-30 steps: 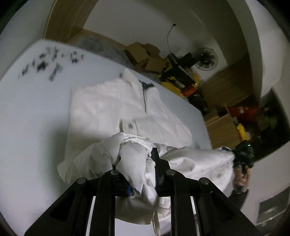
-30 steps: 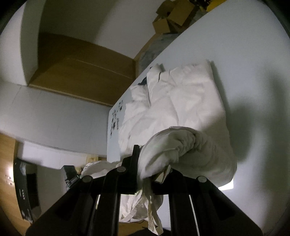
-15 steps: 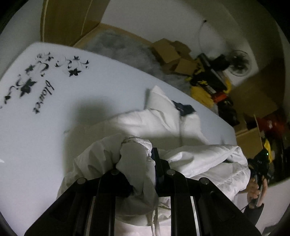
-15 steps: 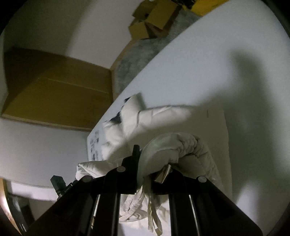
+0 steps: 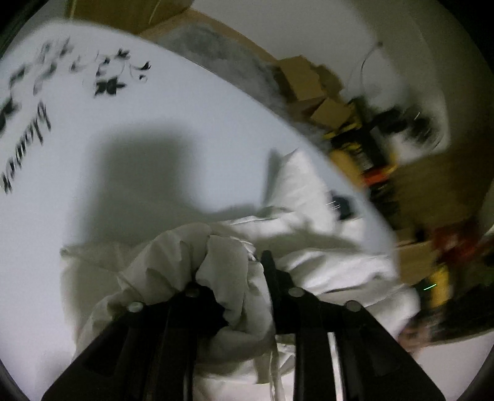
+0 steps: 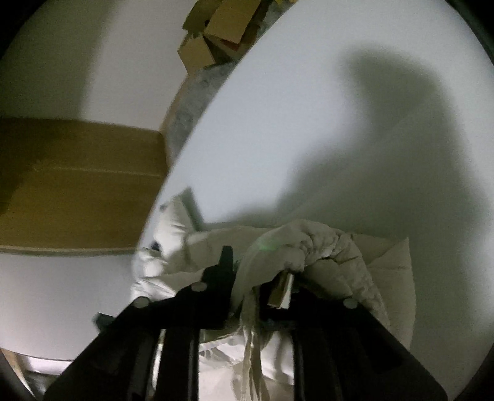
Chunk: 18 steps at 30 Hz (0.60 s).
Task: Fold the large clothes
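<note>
Kid: Both grippers have come down close to the table (image 5: 191, 129) since a second ago. Back then the white coat (image 5: 311, 197) lay flat and far off. Now the bottom part is folded up over it.

Pal: Where is the coat now?

Kid: It lies on the table, bunched in a soft pile. The collar points to the far edge. Much of the table is bare, with a big dark shadow on it.

Pal: What about the left gripper (image 5: 244, 274)?

Kid: Its fingers have just been opening. A fat fold of coat sits between them. The right finger (image 5: 268, 265) stands a bit away from the cloth, so the pinch looks let go.

Pal: And the right gripper (image 6: 256, 271)?

Kid: Same there. Its fingers have just been opening too. The left finger (image 6: 227, 259) stands clear of the puffy fold. The cloth droops between the two fingers, and thin strings (image 6: 250, 339) hang down from it.

Pal: Anything else?

Kid: Black writing (image 5: 27, 138) on the table, blurry. Brown boxes (image 6: 216, 27) on the floor past the edge.
</note>
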{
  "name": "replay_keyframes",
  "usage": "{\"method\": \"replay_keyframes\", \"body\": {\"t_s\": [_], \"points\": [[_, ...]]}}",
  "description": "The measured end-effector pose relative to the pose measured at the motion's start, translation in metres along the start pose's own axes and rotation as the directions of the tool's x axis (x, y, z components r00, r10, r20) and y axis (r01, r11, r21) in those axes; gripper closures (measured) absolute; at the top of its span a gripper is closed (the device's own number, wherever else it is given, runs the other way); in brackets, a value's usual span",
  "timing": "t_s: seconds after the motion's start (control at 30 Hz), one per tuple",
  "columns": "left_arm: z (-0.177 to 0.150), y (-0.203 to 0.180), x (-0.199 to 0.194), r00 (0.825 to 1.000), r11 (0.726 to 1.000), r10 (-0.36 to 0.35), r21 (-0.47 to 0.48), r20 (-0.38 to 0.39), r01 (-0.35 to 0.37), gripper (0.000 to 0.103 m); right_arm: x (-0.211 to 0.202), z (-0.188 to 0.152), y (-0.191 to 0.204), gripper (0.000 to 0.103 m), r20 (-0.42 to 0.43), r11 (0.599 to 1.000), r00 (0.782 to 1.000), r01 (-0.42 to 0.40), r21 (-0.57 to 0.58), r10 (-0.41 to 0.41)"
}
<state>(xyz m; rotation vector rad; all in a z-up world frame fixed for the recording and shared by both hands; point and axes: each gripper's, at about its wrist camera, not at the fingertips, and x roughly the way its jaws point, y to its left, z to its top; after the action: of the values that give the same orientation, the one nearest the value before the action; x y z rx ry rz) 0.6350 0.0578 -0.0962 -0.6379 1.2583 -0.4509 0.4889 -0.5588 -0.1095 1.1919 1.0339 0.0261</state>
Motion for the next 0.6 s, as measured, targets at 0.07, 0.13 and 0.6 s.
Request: {"method": "replay_keyframes", "body": {"t_s": [0.07, 0.13, 0.6], "points": [[0.004, 0.001, -0.026, 0.993, 0.992, -0.116, -0.042, 0.034, 0.117, 0.028, -0.021, 0.0, 0.007, 0.048, 0.041, 0.998, 0.997, -0.061, -0.022, 0.062], [0.004, -0.01, -0.063, 0.983, 0.991, -0.127, -0.013, 0.13, 0.13, 0.001, -0.053, -0.002, 0.02, 0.044, 0.102, 0.991, 0.987, -0.121, -0.063, 0.127], [-0.113, -0.151, -0.048, 0.755, 0.85, 0.311, 0.185, 0.577, -0.492, 0.0, -0.039, -0.18, 0.198, 0.03, 0.362, 0.743, 0.927, 0.312, -0.592, -0.101]]}}
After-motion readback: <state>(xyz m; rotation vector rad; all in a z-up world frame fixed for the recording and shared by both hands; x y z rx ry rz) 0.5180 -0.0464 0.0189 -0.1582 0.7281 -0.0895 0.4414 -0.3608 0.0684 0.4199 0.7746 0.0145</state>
